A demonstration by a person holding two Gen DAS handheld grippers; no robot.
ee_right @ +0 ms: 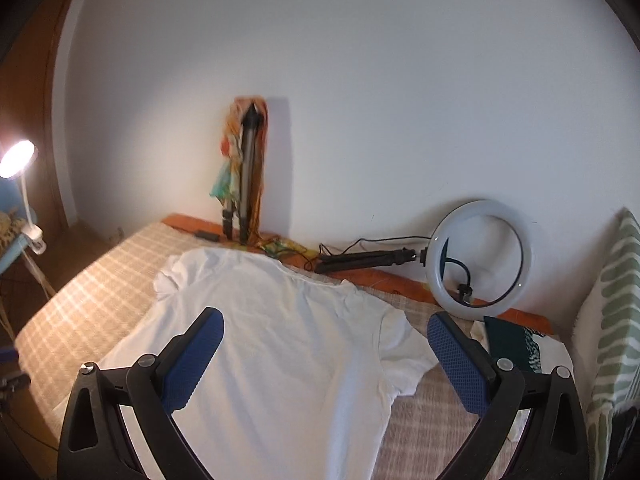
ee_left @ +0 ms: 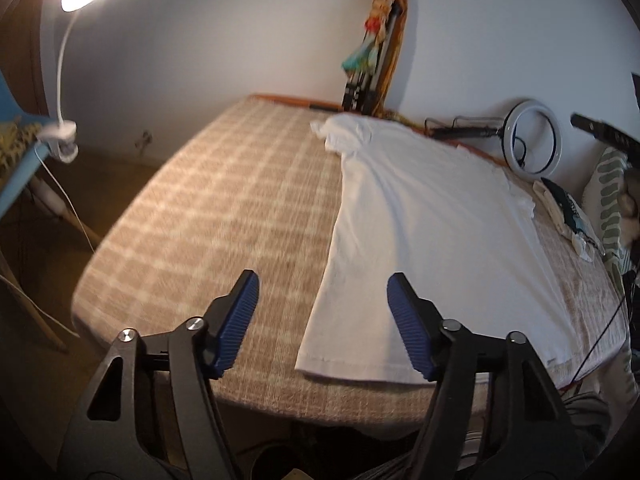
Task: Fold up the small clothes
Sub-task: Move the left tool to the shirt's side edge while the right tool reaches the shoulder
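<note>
A white T-shirt (ee_left: 432, 232) lies spread flat on the checked beige bed cover (ee_left: 208, 216), hem toward me and collar toward the wall. My left gripper (ee_left: 322, 292) is open and empty, hovering above the shirt's near left hem corner. In the right wrist view the same T-shirt (ee_right: 288, 344) fills the middle, both short sleeves out. My right gripper (ee_right: 324, 328) is open and empty, above the shirt's right side, its right finger near the right sleeve (ee_right: 404, 340).
A ring light (ee_right: 482, 258) on a folded stand lies against the wall behind the shirt. A tripod with colourful cloth (ee_right: 246, 172) leans upright on the wall. Folded dark clothes (ee_right: 512, 340) and a green patterned cushion (ee_right: 616, 320) sit at right. A clip lamp (ee_left: 68, 132) and blue chair stand at left.
</note>
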